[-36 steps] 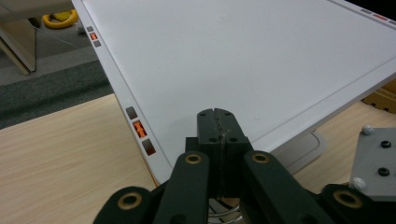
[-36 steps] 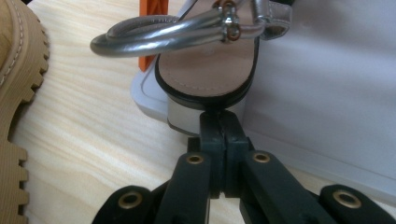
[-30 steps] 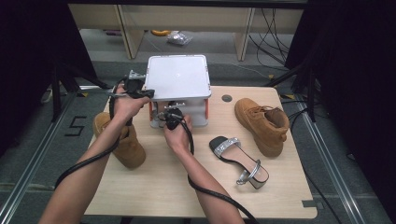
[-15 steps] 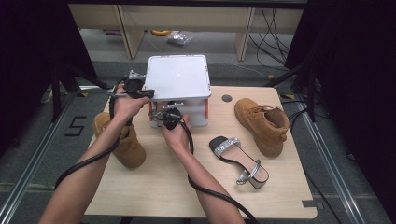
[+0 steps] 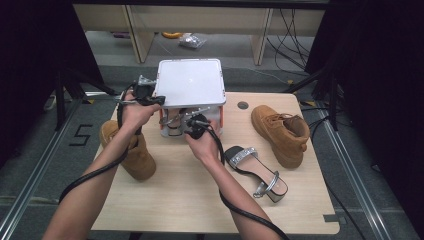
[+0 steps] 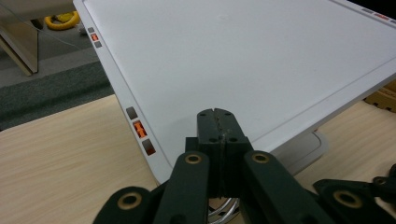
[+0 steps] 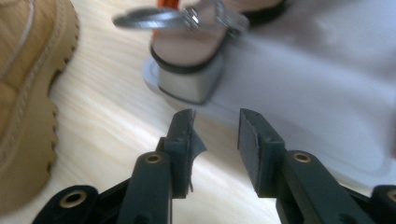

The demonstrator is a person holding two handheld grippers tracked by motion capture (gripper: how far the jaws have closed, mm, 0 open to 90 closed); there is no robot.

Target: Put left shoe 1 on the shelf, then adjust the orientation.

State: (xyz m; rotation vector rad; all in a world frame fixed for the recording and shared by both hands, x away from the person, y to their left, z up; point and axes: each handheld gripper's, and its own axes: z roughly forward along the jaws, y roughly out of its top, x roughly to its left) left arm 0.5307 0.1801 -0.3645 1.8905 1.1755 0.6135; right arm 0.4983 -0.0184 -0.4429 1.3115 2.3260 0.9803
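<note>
My left claw (image 5: 159, 100) is clamped shut on the left edge of the white lid (image 5: 190, 82), holding it tipped up over the storage box (image 5: 216, 117) at the counter's (image 5: 165, 200) far side. My right claw (image 7: 215, 128), jaws just opened partway with nothing between them, sits at the box mouth. The boxed sandal (image 7: 196, 70) lies directly ahead of it, block heel nearest, long axis running into the box. Its mate, the second sandal (image 5: 256, 170), lies near-right of my right hand, heel toward me; open counter around it. Boots flank both sides.
</note>
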